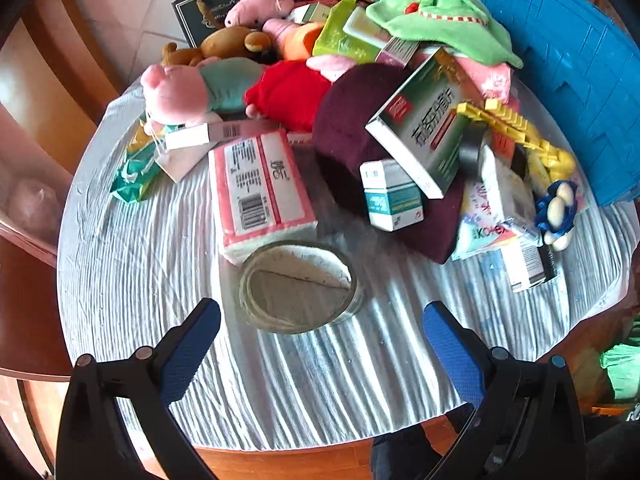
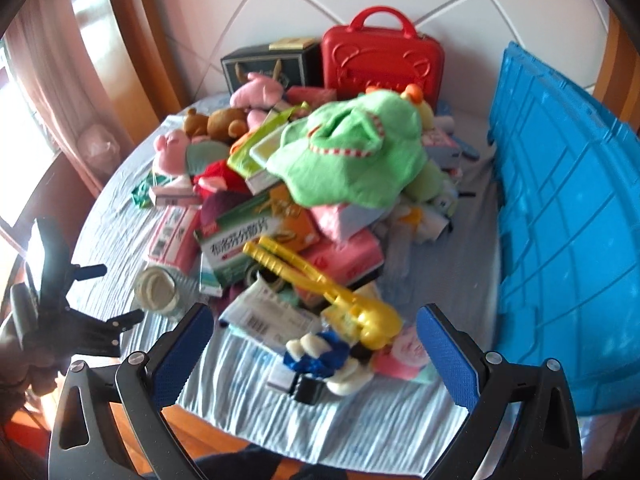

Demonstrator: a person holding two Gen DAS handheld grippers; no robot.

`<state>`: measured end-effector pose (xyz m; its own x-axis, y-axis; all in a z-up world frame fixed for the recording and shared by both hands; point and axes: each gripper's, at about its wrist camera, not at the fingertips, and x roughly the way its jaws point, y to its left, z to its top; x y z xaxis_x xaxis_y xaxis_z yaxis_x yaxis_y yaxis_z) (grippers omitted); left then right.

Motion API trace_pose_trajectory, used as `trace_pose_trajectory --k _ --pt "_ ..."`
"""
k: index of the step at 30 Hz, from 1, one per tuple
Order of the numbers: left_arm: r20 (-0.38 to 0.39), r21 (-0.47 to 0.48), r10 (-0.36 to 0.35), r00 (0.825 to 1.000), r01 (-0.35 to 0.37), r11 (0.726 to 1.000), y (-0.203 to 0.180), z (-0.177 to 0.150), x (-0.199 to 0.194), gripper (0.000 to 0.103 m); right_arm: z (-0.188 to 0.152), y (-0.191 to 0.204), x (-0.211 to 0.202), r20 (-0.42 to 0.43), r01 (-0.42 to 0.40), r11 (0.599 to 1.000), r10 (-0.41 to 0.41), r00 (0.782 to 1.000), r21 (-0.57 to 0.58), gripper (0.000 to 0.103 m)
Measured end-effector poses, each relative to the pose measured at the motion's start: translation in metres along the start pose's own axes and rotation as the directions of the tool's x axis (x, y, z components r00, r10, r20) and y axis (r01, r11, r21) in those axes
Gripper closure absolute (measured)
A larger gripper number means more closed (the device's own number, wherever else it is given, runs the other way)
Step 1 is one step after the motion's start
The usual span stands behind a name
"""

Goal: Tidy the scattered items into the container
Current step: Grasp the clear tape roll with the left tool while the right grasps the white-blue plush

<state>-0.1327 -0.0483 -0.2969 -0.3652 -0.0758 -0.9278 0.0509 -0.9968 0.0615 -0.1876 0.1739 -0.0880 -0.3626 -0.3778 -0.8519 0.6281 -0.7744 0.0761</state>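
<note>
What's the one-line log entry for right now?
left gripper: open, empty, near glass jar | right gripper: open, empty | blue bin: right of pile

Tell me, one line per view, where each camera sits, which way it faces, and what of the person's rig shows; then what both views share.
Left wrist: sits on the left tongs, looking forward and down over the near table edge at the glass jar and the pink tissue pack; its own two blue-padded fingers show, spread open.
Right wrist: sits on the right tongs, facing the pile and the blue container; its own open fingers show, plus the left tongs at the left edge.
Shared: jar, yellow clip toy, green plush, red case.
</note>
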Motion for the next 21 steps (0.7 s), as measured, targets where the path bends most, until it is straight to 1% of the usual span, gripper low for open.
trace_pose_trajectory --k 2,5,8,9,11,13,18,21 --pt "-0.008 -0.030 0.000 1.000 0.000 1.000 0.005 -0.006 0.011 0.000 -0.009 0.007 0.010 -0.020 -0.003 1.000 0.003 1.000 0.000 0.000" --pt "-0.008 -0.109 -0.008 1.000 0.007 0.994 0.016 -0.010 0.023 0.000 -0.020 0.018 0.022 -0.048 -0.010 1.000 0.010 0.999 0.001 0.000" --pt "-0.016 -0.207 -0.019 1.000 0.015 0.978 0.026 -0.011 0.030 0.000 -0.027 0.027 0.031 -0.065 -0.019 1.000 0.019 0.998 -0.005 0.000" --pt "-0.018 -0.253 -0.033 0.999 0.027 0.967 0.030 -0.011 0.031 0.000 -0.029 0.030 0.033 -0.068 -0.021 1.000 0.021 0.997 -0.006 0.000" --pt "-0.026 -0.353 -0.057 0.998 0.044 0.935 0.037 -0.012 0.033 0.000 -0.032 0.034 0.037 -0.076 -0.028 1.000 0.027 0.997 -0.005 0.000" --pt "-0.035 -0.419 -0.066 0.997 0.045 0.907 0.037 -0.011 0.037 0.000 -0.034 0.038 0.039 -0.080 -0.033 0.999 0.032 0.996 -0.008 0.000" --pt "-0.101 -0.540 -0.021 0.995 -0.037 0.841 0.032 0.002 0.056 0.000 -0.039 0.043 0.043 -0.084 -0.035 0.999 0.032 0.996 -0.033 0.000" --pt "-0.150 -0.574 0.026 0.988 -0.108 0.811 0.032 0.007 0.073 0.000 -0.046 0.039 0.048 -0.083 -0.028 0.998 0.024 0.996 -0.059 0.000"
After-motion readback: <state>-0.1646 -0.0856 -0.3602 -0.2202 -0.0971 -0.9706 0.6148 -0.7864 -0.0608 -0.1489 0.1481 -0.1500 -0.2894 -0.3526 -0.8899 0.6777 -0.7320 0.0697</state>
